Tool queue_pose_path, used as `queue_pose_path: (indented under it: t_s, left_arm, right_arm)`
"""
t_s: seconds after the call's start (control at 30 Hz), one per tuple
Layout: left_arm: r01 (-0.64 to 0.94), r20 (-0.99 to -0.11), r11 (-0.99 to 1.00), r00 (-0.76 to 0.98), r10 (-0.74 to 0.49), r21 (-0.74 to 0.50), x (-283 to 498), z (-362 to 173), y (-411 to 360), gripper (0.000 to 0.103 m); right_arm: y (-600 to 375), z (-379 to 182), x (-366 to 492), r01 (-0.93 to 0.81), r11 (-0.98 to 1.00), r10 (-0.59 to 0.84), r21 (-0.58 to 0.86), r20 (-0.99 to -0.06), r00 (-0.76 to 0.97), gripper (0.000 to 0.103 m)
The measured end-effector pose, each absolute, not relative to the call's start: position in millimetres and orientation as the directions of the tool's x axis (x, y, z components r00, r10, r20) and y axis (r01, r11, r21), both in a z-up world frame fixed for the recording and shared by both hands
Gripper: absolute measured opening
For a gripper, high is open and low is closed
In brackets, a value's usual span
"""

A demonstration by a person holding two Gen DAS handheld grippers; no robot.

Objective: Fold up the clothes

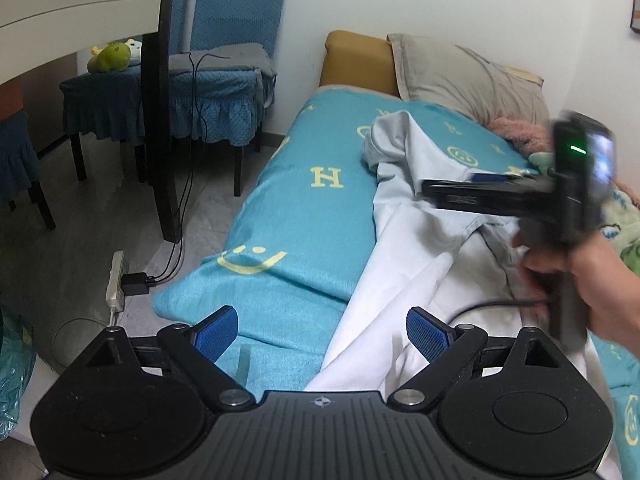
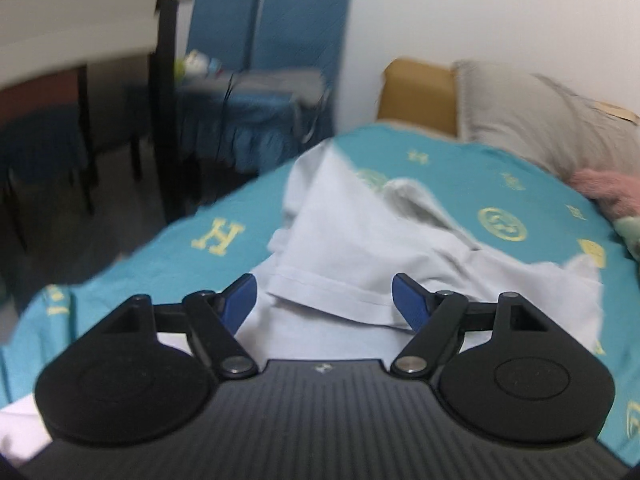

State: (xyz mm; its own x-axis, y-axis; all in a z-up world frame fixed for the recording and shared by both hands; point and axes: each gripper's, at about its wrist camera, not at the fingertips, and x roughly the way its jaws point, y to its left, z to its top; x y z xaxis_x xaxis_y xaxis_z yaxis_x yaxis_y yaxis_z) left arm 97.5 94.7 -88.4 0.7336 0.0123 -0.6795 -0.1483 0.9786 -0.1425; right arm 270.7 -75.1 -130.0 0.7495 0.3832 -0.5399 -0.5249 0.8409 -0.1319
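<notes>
- Beyond the left gripper, a turquoise blanket with yellow letters and smiley faces, towel-like in texture, spread over a bed
- Ahead of the blue ribbed fingers, spread wide apart with nothing clamped between, a white shirt, smooth and creased, lying on the blanket, one edge running in between the fingertips
- Off to the right of those fingers, the right gripper, blurred, held by a hand above the shirt, pointing left across the garment
- In the right wrist view, right gripper fingers well apart, gripping nothing; a stitched hem of the shirt lying just ahead, between the tips but not pressed
- Far ahead, a grey pillow leaning at the wall beside a mustard cushion; a pink fluffy item right of the pillow
- Left of the fingers, on the floor, a white power strip with a black plug and cables
- Further left, chairs with quilted blue covers and a dark table leg; a green soft toy on one seat
</notes>
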Motion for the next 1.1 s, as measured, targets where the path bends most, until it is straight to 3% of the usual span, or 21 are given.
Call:
queue_pose_path:
  t_s: [0.07, 0.1, 0.13, 0.27, 0.33, 0.5, 0.6, 0.77, 0.8, 0.87, 0.9, 0.93, 1.1]
  left_arm:
    - [-0.147, -0.684, 0.979, 0.730, 0.012, -0.139, 98, -90, 95, 0.093]
    - [-0.147, -0.686, 0.979, 0.728, 0.012, -0.139, 98, -91, 94, 0.093]
    - [-0.146, -0.687, 0.979, 0.727, 0.010, -0.141, 98, -91, 94, 0.093]
    - [-0.151, -0.675, 0.974, 0.738, -0.002, -0.168, 97, -91, 97, 0.093]
    - [-0.148, -0.669, 0.971, 0.743, -0.016, -0.187, 97, -91, 98, 0.093]
    - [-0.124, -0.661, 0.974, 0.750, -0.033, -0.189, 99, -92, 94, 0.093]
    - [-0.119, -0.670, 0.977, 0.741, -0.032, -0.178, 103, -96, 92, 0.093]
    - [-0.128, -0.685, 0.978, 0.729, -0.019, -0.164, 111, -101, 91, 0.093]
    - [-0.127, -0.683, 0.979, 0.730, -0.016, -0.159, 111, -101, 90, 0.093]
    - [-0.122, -0.676, 0.982, 0.737, -0.009, -0.147, 109, -100, 89, 0.093]
    - [-0.120, -0.673, 0.983, 0.740, -0.006, -0.140, 109, -99, 88, 0.093]
    - [-0.115, -0.671, 0.984, 0.741, -0.004, -0.133, 107, -98, 87, 0.093]
    - [-0.088, -0.652, 0.992, 0.758, 0.011, -0.085, 97, -88, 80, 0.093]
  right_arm:
    - [-65, -135, 284, -0.509, 0.842, 0.332, -0.180, -0.571, 0.751, 0.042]
    - [-60, -138, 291, -0.502, 0.841, 0.306, -0.204, -0.585, 0.751, 0.013]
    - [-67, -131, 296, -0.483, 0.860, 0.320, -0.163, -0.563, 0.761, 0.010]
    - [-109, -100, 315, -0.353, 0.935, 0.334, 0.040, -0.441, 0.833, 0.006]
    - [-131, -90, 332, -0.251, 0.962, 0.272, 0.104, -0.412, 0.870, 0.006]
    - [-179, -92, 389, 0.007, 0.987, 0.070, 0.160, -0.468, 0.881, 0.006]
    - [-198, -111, 415, 0.081, 0.979, 0.033, 0.187, -0.539, 0.842, 0.006]
    - [-210, -122, 406, 0.063, 0.958, 0.111, 0.281, -0.561, 0.820, 0.010]
    - [-209, -120, 400, 0.050, 0.958, 0.121, 0.281, -0.561, 0.819, 0.016]
    - [-209, -116, 387, 0.025, 0.959, 0.142, 0.281, -0.560, 0.816, 0.052]
    - [-209, -111, 374, 0.016, 0.958, 0.150, 0.286, -0.551, 0.821, 0.082]
    - [-209, -106, 361, 0.007, 0.957, 0.159, 0.291, -0.542, 0.825, 0.089]
    - [-207, -61, 287, -0.036, 0.952, 0.201, 0.303, -0.533, 0.822, 0.087]
